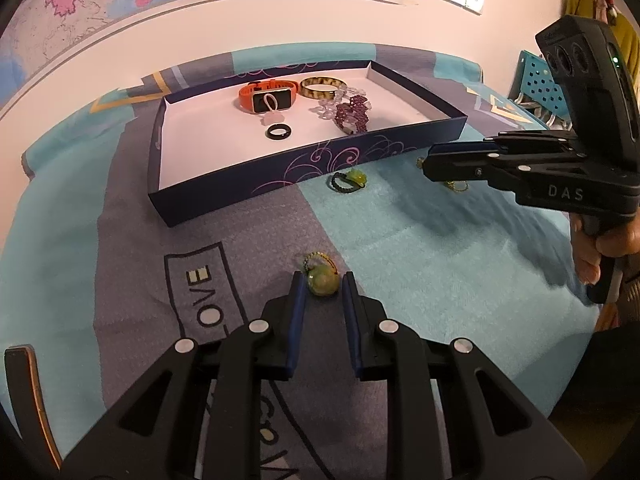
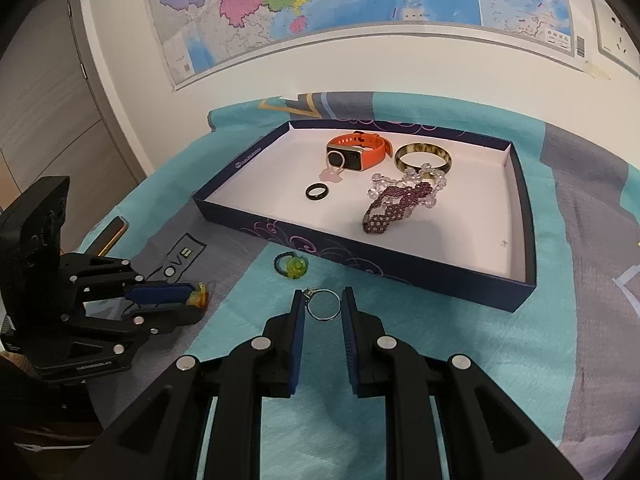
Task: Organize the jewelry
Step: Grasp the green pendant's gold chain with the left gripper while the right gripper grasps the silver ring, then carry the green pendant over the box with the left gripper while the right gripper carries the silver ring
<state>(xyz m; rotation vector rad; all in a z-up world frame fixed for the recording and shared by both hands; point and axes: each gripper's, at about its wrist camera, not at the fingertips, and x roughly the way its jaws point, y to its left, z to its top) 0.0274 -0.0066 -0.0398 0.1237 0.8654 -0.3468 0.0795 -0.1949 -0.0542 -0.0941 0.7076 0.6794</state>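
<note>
My left gripper [image 1: 323,280] is shut on a yellow-green pendant [image 1: 322,282] with a gold cord, low over the towel. It also shows in the right wrist view, where the left gripper [image 2: 196,300] holds the pendant [image 2: 198,297]. My right gripper [image 2: 323,300] is shut on a thin silver ring [image 2: 324,307]. Seen from the left, the right gripper [image 1: 426,164] hangs just above the towel, in front of the dark blue tray [image 1: 304,168]. In the tray [image 2: 360,256] lie an orange smart band [image 2: 360,148], a mottled bangle [image 2: 424,156], bead bracelets [image 2: 392,208] and a black ring [image 2: 317,192].
A second green pendant on a black cord [image 2: 290,266] lies on the towel before the tray. A small gold piece [image 1: 456,187] sits under the right gripper. A phone [image 1: 24,392] rests at the left edge, a blue perforated basket [image 1: 540,84] at the right. The wall is close behind.
</note>
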